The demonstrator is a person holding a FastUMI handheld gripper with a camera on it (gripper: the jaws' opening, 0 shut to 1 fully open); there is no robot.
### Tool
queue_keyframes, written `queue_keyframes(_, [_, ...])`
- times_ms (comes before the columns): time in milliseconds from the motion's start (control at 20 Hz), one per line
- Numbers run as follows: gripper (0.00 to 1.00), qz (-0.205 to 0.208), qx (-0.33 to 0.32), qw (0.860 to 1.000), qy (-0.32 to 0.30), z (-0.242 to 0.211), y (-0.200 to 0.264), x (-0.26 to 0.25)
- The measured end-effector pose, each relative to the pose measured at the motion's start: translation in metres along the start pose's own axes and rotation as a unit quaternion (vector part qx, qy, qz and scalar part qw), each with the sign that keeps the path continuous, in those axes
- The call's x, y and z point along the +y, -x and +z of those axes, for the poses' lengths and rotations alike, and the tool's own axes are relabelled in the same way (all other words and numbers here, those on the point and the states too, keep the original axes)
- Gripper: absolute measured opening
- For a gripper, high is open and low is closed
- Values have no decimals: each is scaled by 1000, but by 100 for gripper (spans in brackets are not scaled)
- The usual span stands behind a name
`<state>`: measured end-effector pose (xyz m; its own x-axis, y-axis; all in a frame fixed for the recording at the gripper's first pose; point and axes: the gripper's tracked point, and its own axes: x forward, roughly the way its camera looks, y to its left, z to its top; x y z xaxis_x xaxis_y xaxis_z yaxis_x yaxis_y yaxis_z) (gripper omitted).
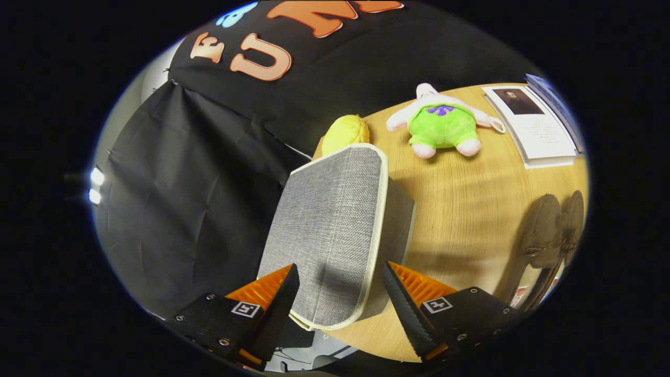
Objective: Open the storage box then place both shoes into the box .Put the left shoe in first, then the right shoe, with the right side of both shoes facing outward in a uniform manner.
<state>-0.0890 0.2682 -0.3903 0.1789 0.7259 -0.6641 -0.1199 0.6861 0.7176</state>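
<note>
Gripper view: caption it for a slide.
Open gripper straddles the closed grey storage box on the wooden table, plush toys beyond.

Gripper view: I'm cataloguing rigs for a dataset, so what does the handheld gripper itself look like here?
The gripper has two wedge-shaped fingers with ribbed inner faces, tapering toward their tips. Each finger is mounted on a flat black block fixed with small screws. Each block carries a square white tag printed with a black marker pattern. Its fingers stand open, either side of the grey fabric storage box.

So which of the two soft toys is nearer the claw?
The yellow plush, peeking out just behind the grey storage box that sits between the open claw fingers. The pink-and-green plush lies farther off.
</note>
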Motion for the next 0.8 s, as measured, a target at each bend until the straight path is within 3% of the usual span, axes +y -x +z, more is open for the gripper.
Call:
queue_keyframes(300, [95, 51, -5, 996, -68, 3, -26, 4])
queue_keyframes(400, [85, 53, -10, 996, -74, 7, -24, 3])
queue_keyframes(450, [72, 52, -15, 996, -74, 8, -22, 3])
queue_keyframes(500, [67, 54, -23, 996, -75, 12, -20, 3])
queue_keyframes(650, [28, 56, -34, 994, -90, 19, -12, -2])
queue_keyframes(800, [11, 77, -39, 990, -108, 24, -6, 14])
